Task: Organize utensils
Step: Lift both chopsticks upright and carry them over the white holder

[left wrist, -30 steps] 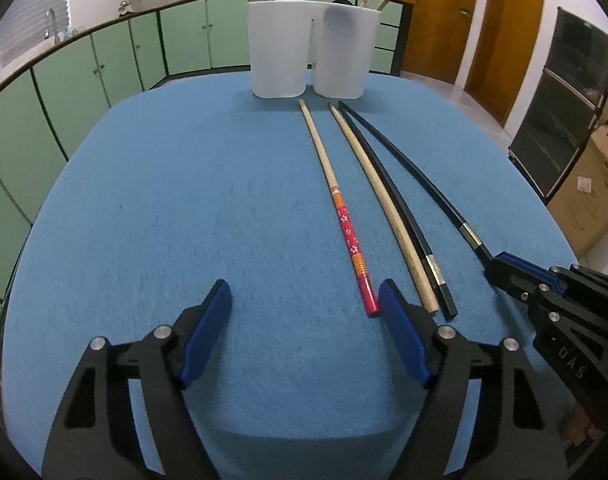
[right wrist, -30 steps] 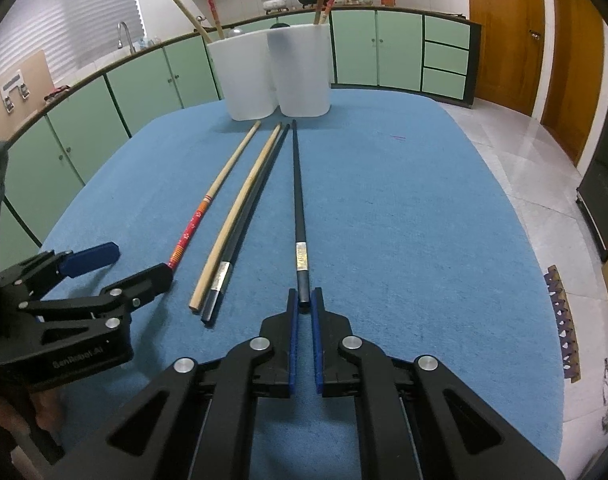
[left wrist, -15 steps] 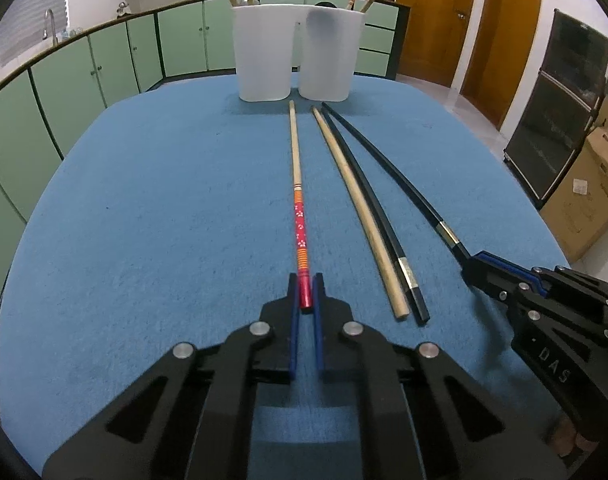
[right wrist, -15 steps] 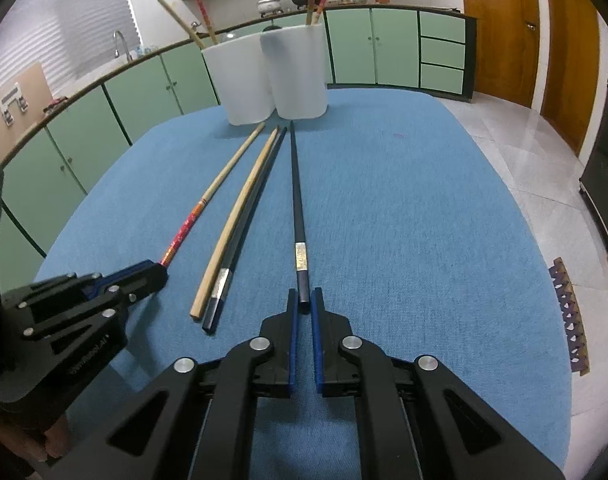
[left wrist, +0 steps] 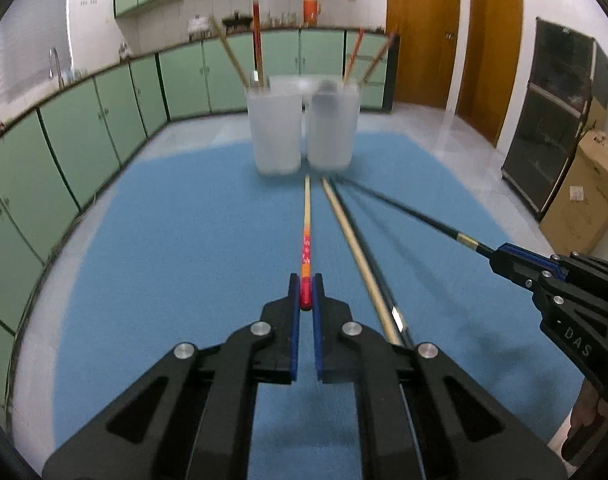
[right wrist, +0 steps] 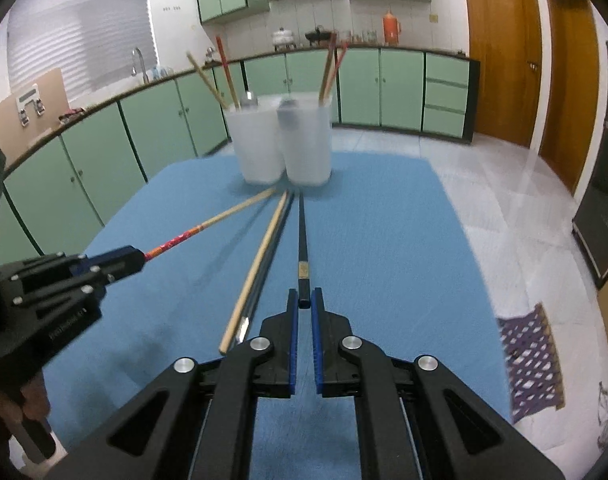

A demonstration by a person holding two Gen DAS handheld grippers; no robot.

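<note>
Left wrist view: my left hand-held gripper [left wrist: 305, 295] pinches the red chopstick [left wrist: 306, 248], the right hand-held gripper [right wrist: 304, 304] pinches the black chopstick [right wrist: 302, 236], next both go into the white cups [left wrist: 278, 128] at 12 o'clock.

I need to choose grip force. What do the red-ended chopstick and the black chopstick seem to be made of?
Red-ended chopstick: probably wood or bamboo, pale bare shaft, glossy painted red floral end. Black chopstick: smooth and dark with a gold band; lacquered wood or plastic, cannot tell which.
</note>
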